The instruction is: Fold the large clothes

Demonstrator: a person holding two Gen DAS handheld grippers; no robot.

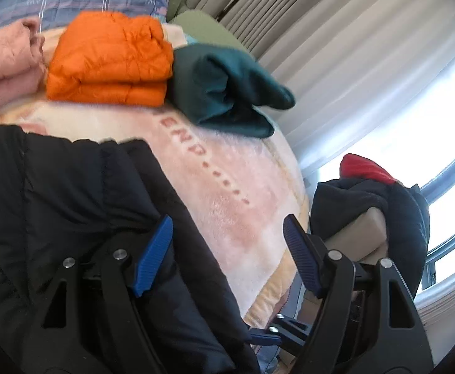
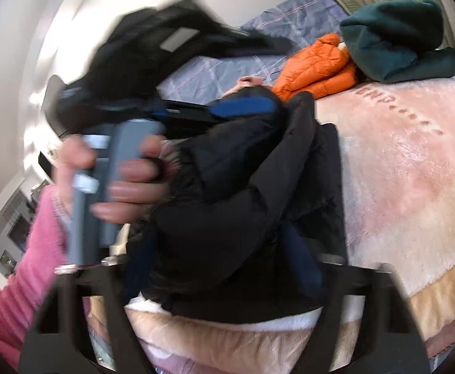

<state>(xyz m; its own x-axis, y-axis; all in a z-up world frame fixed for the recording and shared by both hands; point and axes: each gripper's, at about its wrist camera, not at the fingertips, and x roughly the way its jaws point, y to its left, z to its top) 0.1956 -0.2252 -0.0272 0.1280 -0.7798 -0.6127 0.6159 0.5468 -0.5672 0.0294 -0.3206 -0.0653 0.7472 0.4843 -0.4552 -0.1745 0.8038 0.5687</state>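
A black padded jacket (image 1: 56,205) lies bunched on the pink plush blanket (image 1: 239,187) of a bed. My left gripper (image 1: 227,243) is open, its blue fingers spread over the jacket's edge and the blanket, holding nothing. In the right wrist view the jacket (image 2: 227,205) fills the space between my right gripper's blue fingers (image 2: 302,268). The right gripper (image 2: 224,265) stands wide apart around the bunched fabric; whether it grips is unclear through the blur. The left gripper (image 2: 243,107), held by a hand in a pink sleeve (image 2: 34,249), reaches over the jacket.
Folded clothes sit at the far end of the bed: an orange puffer jacket (image 1: 109,59), a dark green garment (image 1: 227,90), a pink one (image 1: 6,59). A chair with dark and red clothes (image 1: 367,199) stands beside the bed, by curtains (image 1: 336,31) and a window.
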